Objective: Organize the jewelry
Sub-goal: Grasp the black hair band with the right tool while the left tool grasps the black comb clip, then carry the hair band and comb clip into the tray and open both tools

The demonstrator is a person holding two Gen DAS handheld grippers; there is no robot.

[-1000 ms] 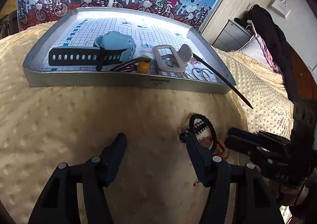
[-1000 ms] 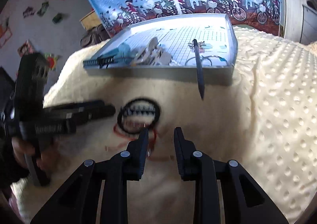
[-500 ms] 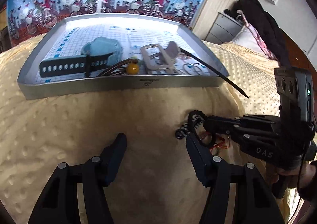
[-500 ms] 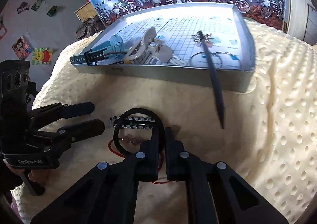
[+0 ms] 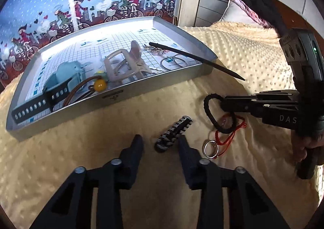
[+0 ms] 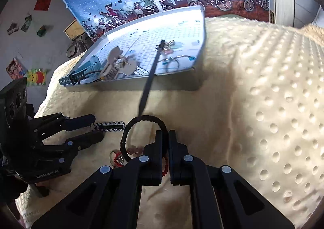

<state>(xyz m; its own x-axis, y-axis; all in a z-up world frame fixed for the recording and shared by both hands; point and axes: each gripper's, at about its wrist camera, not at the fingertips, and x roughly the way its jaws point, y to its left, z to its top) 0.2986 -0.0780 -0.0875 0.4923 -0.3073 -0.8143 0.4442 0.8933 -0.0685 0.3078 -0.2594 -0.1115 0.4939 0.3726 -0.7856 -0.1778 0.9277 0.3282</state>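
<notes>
Tray [image 5: 113,97] sits far left on the cream blanket [image 5: 60,158], already holding a watch [image 5: 60,79], hair claw [image 5: 125,65], hoops [image 5: 174,62] and a black stick [image 5: 194,57] that overhangs the rim.

Left gripper [image 5: 161,146] is spread wide, empty, straddling the striped clip [image 5: 174,133] without touching it. Risk: closing on the clip's end rather than its middle, so it likely pivots out.

Further right, a silver ring [image 5: 210,148] lies on a red cord [image 5: 230,134] that runs under the black hair tie [image 5: 212,113].

Right gripper [image 6: 168,135] is pinched closed on the hair tie, loop partly raised off the blanket. Main risk: the tie snags the cord on lifting, dragging the ring and the beads [image 6: 133,150] along. The overhanging stick is also in the carry path; a knock could tip it out.
</notes>
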